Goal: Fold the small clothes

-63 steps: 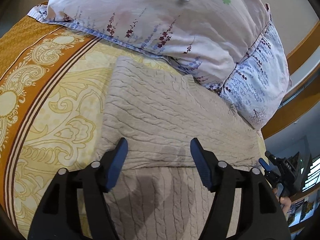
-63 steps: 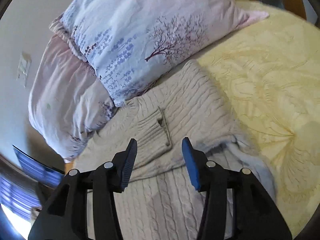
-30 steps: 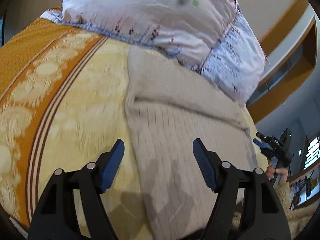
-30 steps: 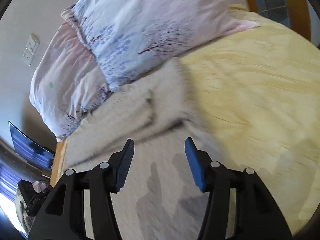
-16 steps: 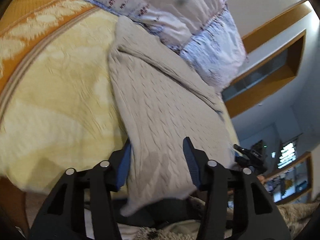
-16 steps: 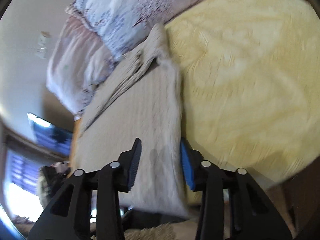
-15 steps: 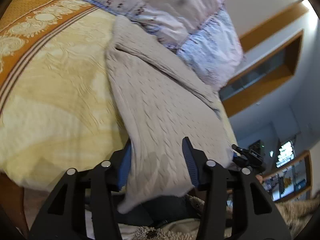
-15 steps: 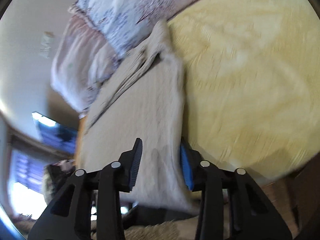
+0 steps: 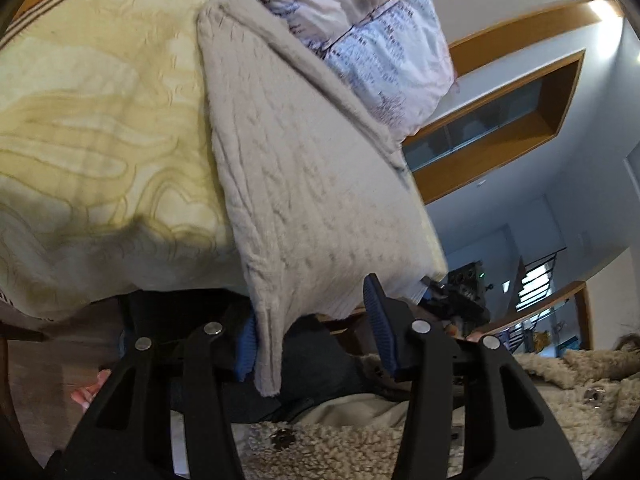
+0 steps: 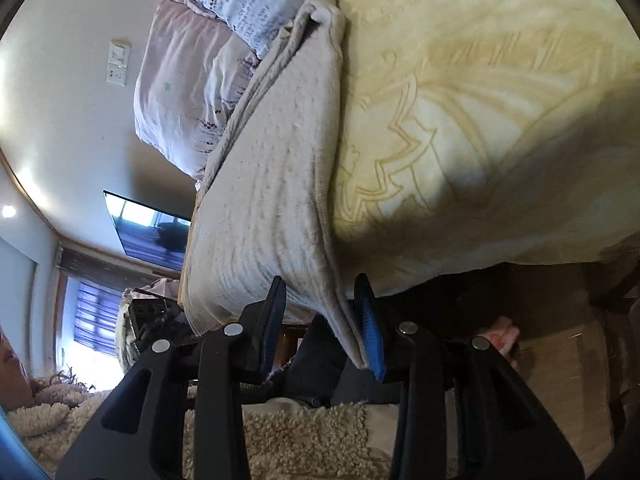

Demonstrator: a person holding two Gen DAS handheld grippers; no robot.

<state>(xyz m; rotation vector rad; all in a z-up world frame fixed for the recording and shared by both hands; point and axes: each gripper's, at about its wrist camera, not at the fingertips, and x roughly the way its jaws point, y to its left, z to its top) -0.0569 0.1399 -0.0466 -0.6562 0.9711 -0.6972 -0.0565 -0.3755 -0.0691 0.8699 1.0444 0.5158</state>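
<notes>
A beige cable-knit sweater (image 9: 304, 184) lies on the yellow bedspread, its hem hanging over the near bed edge; it also shows in the right wrist view (image 10: 272, 200). My left gripper (image 9: 312, 328) is open at the hem's left corner, which hangs against its left fingertip (image 9: 246, 344). My right gripper (image 10: 324, 316) is open at the hem's right corner, which drapes against its right fingertip (image 10: 370, 328). A folded sleeve lies across the sweater's far end.
Floral pillows (image 9: 360, 20) sit at the head of the bed, also in the right wrist view (image 10: 208, 60). The yellow bedspread (image 9: 100, 128) spreads on both sides (image 10: 500, 100). A fleecy jacket (image 9: 360, 448) is right below the grippers. A wall TV (image 10: 148, 232) hangs at the left.
Both grippers have pulled back from the sweater's middle and dropped to its hem at the near bed edge. Both jaws have narrowed a little around the hem corners.
</notes>
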